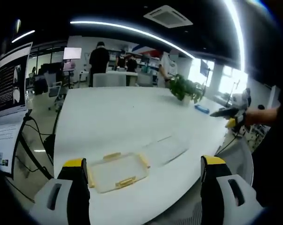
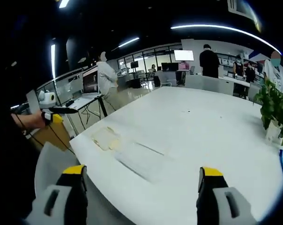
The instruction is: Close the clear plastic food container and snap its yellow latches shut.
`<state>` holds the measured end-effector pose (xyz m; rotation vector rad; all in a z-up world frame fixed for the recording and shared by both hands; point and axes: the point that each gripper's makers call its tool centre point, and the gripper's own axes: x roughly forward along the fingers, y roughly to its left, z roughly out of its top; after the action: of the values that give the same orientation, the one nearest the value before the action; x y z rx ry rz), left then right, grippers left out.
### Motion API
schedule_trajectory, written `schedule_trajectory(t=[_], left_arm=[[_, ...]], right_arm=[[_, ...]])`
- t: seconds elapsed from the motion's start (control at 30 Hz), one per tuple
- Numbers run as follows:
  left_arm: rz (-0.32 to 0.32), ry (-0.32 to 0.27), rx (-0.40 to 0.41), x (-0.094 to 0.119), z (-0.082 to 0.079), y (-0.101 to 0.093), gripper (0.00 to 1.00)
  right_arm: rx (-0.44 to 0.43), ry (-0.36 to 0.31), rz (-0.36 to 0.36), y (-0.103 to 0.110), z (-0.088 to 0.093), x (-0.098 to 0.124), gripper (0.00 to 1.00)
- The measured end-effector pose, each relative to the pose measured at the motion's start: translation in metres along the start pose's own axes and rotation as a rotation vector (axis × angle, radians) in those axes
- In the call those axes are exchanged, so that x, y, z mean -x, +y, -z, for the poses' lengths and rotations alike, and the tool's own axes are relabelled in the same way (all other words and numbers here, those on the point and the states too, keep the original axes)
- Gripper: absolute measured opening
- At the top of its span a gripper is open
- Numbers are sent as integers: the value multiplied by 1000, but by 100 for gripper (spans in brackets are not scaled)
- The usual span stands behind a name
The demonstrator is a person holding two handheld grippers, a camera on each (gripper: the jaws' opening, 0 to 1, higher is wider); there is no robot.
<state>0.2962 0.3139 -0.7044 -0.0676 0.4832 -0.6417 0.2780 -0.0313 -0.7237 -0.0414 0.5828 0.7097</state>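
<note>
While the container (image 1: 118, 170) lies open near the table (image 1: 113, 117) edge, its clear lid (image 1: 165, 149) flat beside it, both grippers hang above. The left gripper (image 1: 143, 180) and right gripper (image 2: 140, 187) gape wide, holding nothing.

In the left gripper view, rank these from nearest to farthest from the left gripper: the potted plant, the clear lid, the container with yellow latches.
From the left gripper:
1. Container with yellow latches, straight ahead at the near table edge, between the open jaws.
2. Clear lid, lying flat just beyond it, to the right.
3. Potted plant, far across the table, right.
</note>
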Motion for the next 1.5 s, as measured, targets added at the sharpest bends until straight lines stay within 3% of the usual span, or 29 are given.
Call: schedule_trajectory(t=[0.93,1.0,1.1,1.5], left_arm=[[-8,-1,-5,6,6,11,99],[-11,-5,-18,7,6,12,99],[-9,-5,-22,8,6,13,99],[-5,-10,-32,13,5,24,99]], right_arm=[[20,7,-3,7,-1,-11,100],[56,13,49,0,-2,-11,100],[16,-1,29,5,-3,-13,100],[-1,5,39,13,-6,-21,99]])
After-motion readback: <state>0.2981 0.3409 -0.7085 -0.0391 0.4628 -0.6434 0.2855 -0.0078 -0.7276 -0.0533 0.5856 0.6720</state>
